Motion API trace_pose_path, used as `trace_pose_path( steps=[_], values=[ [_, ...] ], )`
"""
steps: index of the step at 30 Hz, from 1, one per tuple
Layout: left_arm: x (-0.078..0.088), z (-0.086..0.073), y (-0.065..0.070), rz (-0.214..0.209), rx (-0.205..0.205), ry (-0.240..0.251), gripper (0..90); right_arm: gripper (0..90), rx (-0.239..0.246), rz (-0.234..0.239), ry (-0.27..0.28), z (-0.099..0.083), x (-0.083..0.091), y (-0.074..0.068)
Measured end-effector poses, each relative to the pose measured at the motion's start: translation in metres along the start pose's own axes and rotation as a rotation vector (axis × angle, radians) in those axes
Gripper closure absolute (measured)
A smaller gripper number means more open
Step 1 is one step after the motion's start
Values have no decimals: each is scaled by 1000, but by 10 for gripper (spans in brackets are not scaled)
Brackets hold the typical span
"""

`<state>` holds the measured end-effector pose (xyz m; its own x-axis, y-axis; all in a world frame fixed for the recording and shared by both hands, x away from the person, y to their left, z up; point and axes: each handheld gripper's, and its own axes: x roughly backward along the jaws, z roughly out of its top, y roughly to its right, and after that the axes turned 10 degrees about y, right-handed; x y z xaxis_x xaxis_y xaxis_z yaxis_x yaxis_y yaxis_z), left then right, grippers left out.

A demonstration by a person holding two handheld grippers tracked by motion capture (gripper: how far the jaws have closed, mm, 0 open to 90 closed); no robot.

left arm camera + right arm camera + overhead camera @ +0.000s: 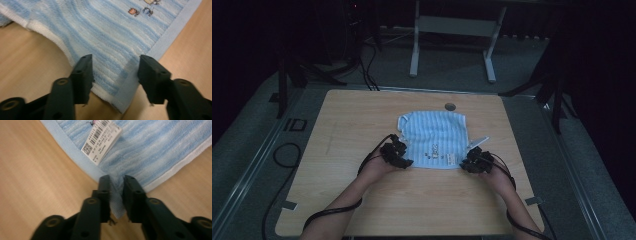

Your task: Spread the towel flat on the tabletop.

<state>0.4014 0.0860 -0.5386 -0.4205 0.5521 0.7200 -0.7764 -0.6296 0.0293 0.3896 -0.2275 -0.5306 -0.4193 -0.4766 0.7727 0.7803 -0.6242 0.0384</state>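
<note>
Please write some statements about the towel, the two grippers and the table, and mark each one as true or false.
1. The right gripper pinches a corner of the towel. True.
2. The left gripper is closed tightly on the towel. False: its jaws stand apart on both sides of a corner, with the pads not pressing it.
3. The towel is plain red. False: it has light blue and white stripes with a blue border.
4. A paper tag with a barcode lies on the towel near the right gripper. True.
5. The towel hangs over the edge of the table. False: it lies flat on the tabletop, away from the edges.
</note>
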Motion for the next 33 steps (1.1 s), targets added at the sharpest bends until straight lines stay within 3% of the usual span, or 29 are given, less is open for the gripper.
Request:
trace_pose_path(
  steps=[3,4,8,10,13,18,23,26,30,31,33],
  values=[
    [-3,4,-3,6,13,3,643,831,4,-8,-8,4,-3,2],
    [-5,7,-4,-15,21,2,776,850,15,-13,-12,8,-6,2],
    [-7,14,-2,-22,14,-17,838,859,22,-15,-20,11,-7,2],
    [4,20,-1,-56,27,16,848,862,12,-3,0,13,0,3],
    [22,30,1,-62,25,49,849,862,-10,11,63,18,18,5],
    [60,49,8,-74,22,116,848,862,32,-11,140,34,55,-2],
    [114,60,32,-66,-26,210,846,862,80,-22,239,44,103,-20],
    [139,50,51,-97,-41,227,845,862,130,-28,286,41,133,-42],
    [151,16,82,-167,-49,186,839,861,171,2,323,21,159,-76],
    [151,7,87,-198,-38,162,832,860,154,25,335,14,162,-83],
    [149,-11,97,-281,-27,122,814,843,103,120,319,-2,159,-95]
  ],
)
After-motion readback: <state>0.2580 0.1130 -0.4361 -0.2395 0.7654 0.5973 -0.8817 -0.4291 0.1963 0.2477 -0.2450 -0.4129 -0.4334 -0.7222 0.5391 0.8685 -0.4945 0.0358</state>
